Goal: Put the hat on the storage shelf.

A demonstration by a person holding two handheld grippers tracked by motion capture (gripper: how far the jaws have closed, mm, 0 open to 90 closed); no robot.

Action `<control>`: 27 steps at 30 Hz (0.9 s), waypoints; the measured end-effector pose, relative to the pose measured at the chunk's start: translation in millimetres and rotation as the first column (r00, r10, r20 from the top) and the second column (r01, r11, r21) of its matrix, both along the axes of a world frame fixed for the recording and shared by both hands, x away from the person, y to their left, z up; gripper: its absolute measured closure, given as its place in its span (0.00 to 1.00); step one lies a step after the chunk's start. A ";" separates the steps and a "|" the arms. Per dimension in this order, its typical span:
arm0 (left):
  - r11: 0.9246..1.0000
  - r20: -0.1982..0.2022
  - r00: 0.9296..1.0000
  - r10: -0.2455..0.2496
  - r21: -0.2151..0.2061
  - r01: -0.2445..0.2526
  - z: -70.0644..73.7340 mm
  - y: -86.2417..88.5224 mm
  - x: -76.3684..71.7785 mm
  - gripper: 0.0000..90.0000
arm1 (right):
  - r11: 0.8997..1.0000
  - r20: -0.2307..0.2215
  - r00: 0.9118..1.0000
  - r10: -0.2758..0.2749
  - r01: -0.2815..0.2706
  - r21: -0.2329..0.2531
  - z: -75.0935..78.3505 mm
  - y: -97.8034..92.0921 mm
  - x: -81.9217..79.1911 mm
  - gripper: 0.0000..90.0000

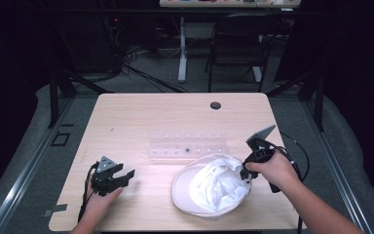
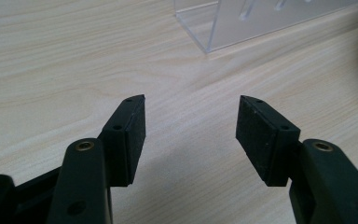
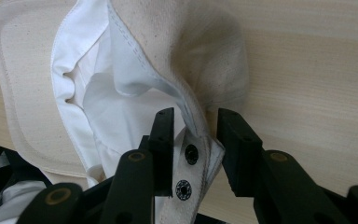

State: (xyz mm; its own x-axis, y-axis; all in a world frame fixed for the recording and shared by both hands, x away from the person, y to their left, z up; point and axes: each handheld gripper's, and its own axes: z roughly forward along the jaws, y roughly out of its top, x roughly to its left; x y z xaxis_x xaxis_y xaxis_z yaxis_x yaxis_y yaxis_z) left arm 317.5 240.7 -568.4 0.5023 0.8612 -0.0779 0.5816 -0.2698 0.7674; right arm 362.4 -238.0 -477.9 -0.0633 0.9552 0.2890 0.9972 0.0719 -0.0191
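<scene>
A white cap (image 1: 209,187) lies upside down on the wooden table (image 1: 141,112), right of centre, its lining crumpled. In the right gripper view its brim (image 3: 23,93) points left and its back strap (image 3: 193,158), with black snap buttons, runs between my jaws. My right gripper (image 3: 196,135) is shut on that strap; from above it sits at the cap's right rim (image 1: 246,171). My left gripper (image 1: 124,171) is near the front left of the table, apart from the cap. Its jaws stand wide open (image 2: 191,135) over bare wood.
A clear acrylic rack (image 1: 187,146) with small pegs lies across the middle of the table, just beyond the cap; its corner (image 2: 242,21) is ahead of my left gripper. A cable hole (image 1: 215,105) is near the far edge. A chair (image 1: 238,39) stands behind the table.
</scene>
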 end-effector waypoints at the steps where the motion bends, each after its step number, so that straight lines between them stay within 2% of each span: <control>1: 1.000 0.000 1.000 0.001 0.000 -0.001 0.0 0.0 0.0 0.48 | 1.000 -0.011 1.000 0.013 -0.013 -0.001 -1.0 -1.8 0.0 0.74; 2: 1.000 0.000 1.000 0.000 0.001 0.000 -0.1 0.0 0.0 0.48 | 1.000 -0.019 1.000 0.020 -0.020 0.000 -1.3 -3.0 0.3 0.73; 3: 1.000 -0.004 1.000 0.004 -0.004 -0.004 -0.5 -0.4 0.0 0.48 | 1.000 -0.007 1.000 -0.014 0.015 0.025 -3.4 -2.6 -0.9 0.72; 4: 1.000 -0.004 1.000 0.004 -0.004 -0.004 -0.5 -0.4 0.0 0.48 | 1.000 -0.007 1.000 -0.014 0.015 0.025 -3.4 -2.6 -0.9 0.72; 5: 1.000 -0.006 1.000 0.002 -0.004 -0.003 -0.5 -0.4 0.1 0.48 | 0.999 -0.029 1.000 -0.004 0.005 0.040 -4.9 -6.1 -1.0 0.70; 6: 1.000 -0.005 1.000 0.003 -0.005 -0.003 -0.5 -0.5 0.1 0.48 | 0.998 -0.011 0.999 -0.033 0.033 0.061 -7.2 -5.9 -2.6 0.69; 7: 1.000 -0.003 1.000 0.004 -0.004 -0.004 -0.6 -0.8 0.0 0.48 | 0.998 -0.015 1.000 -0.016 0.017 0.057 -8.0 -7.6 -2.9 0.69; 8: 1.000 -0.002 1.000 0.006 -0.001 -0.006 -0.5 -0.9 -0.1 0.48 | 0.997 -0.018 0.999 -0.028 0.029 0.069 -9.4 -8.2 -3.7 0.69; 10: 1.000 -0.003 1.000 0.005 0.001 -0.005 -0.7 -0.8 0.2 0.48 | 0.996 -0.041 0.999 -0.006 0.010 0.085 -10.5 -11.2 -4.0 0.70; 12: 1.000 -0.002 1.000 0.006 0.001 -0.006 -1.2 -1.0 0.4 0.48 | 0.994 -0.037 0.998 -0.041 0.044 0.098 -12.6 -9.8 -5.6 0.72; 19: 1.000 -0.003 1.000 0.005 0.003 -0.005 -1.2 -1.1 0.4 0.48 | 0.996 -0.008 1.000 -0.024 0.025 0.080 -3.7 -8.9 -5.6 0.86; 21: 1.000 -0.002 1.000 0.006 0.002 -0.006 -1.2 -1.1 0.4 0.48 | 0.997 0.010 0.999 -0.033 0.032 0.068 -0.6 -6.7 -6.2 0.88; 22: 1.000 0.000 1.000 0.006 0.001 -0.006 -1.1 -1.1 0.4 0.48 | 0.998 0.003 1.000 -0.013 0.013 0.055 2.0 -6.9 -5.8 0.88; 27: 1.000 -0.003 1.000 0.004 0.005 -0.004 -1.1 -0.8 0.3 0.48 | 1.000 0.014 1.000 0.013 -0.013 0.008 12.1 0.2 -5.9 0.89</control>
State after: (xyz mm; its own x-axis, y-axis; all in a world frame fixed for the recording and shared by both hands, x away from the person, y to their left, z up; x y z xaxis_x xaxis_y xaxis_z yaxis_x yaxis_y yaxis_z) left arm 317.8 239.9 -569.4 0.4989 0.8634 -0.0754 0.5849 -0.2712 0.7644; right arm 356.6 -237.8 -465.8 -0.0795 0.9519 0.2958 0.9964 0.0847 -0.0047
